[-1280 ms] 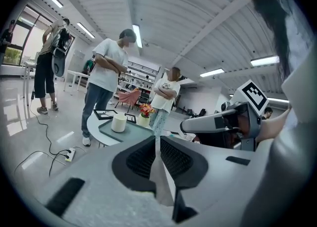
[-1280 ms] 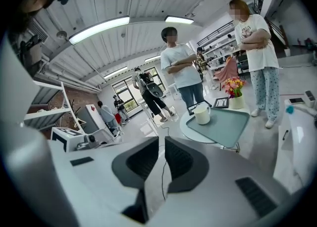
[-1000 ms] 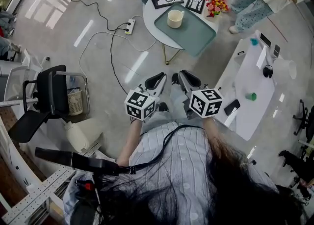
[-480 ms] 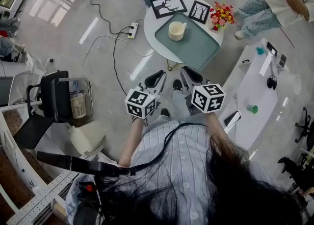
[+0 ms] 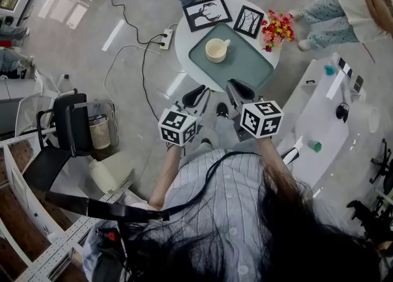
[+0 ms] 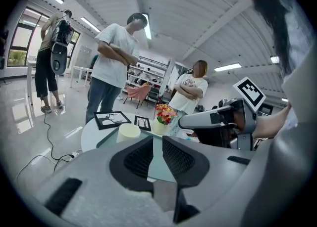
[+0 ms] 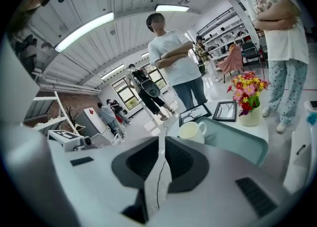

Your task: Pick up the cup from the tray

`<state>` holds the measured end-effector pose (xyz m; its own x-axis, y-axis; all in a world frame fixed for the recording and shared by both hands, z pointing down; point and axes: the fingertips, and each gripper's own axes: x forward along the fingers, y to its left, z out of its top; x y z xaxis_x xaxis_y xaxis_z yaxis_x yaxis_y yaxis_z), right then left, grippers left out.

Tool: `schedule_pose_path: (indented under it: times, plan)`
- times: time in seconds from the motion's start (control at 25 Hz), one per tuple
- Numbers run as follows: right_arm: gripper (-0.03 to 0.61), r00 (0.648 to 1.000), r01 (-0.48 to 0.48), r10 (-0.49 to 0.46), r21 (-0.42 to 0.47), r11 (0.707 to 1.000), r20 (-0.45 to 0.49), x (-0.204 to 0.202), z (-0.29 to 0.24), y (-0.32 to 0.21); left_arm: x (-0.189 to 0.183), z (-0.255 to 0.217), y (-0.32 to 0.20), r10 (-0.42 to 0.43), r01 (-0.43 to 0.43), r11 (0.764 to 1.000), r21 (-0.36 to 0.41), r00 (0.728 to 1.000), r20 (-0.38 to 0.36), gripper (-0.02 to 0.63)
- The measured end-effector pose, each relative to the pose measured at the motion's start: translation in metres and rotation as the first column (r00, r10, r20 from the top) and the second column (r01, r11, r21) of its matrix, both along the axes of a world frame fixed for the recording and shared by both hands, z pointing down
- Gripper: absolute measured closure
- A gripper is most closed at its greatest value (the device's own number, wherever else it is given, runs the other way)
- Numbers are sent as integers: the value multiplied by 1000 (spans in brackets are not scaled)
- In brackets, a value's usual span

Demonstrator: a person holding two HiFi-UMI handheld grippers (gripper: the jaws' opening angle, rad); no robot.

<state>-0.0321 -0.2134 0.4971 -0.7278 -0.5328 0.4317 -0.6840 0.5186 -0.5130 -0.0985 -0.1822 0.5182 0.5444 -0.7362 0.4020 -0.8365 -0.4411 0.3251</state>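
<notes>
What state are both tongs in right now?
Left tongs: just been opening, slightly apart, nothing between them.
Right tongs: closed, empty.

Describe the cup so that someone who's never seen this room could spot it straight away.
Find the round white table with a bunch of flowers and two black-framed pictures along its far side. A grey-green tray lies on it, and the cup stands alone on that tray. It is a plain cream mug with a handle, the only drinking vessel there.
</notes>
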Motion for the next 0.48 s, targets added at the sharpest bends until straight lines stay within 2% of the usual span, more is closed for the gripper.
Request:
schedule_pose_path:
  times: [0.32, 0.48]
  plan:
    - [522, 1000, 24, -24, -10, 1000, 7, 8, 6, -36, 3, 18, -38, -12, 13, 999, -41, 1000, 25, 529]
    - [522, 1000, 23, -23, -18, 1000, 9, 11, 8, -44, 3, 28, -50, -4, 7, 998, -60, 999, 49, 485]
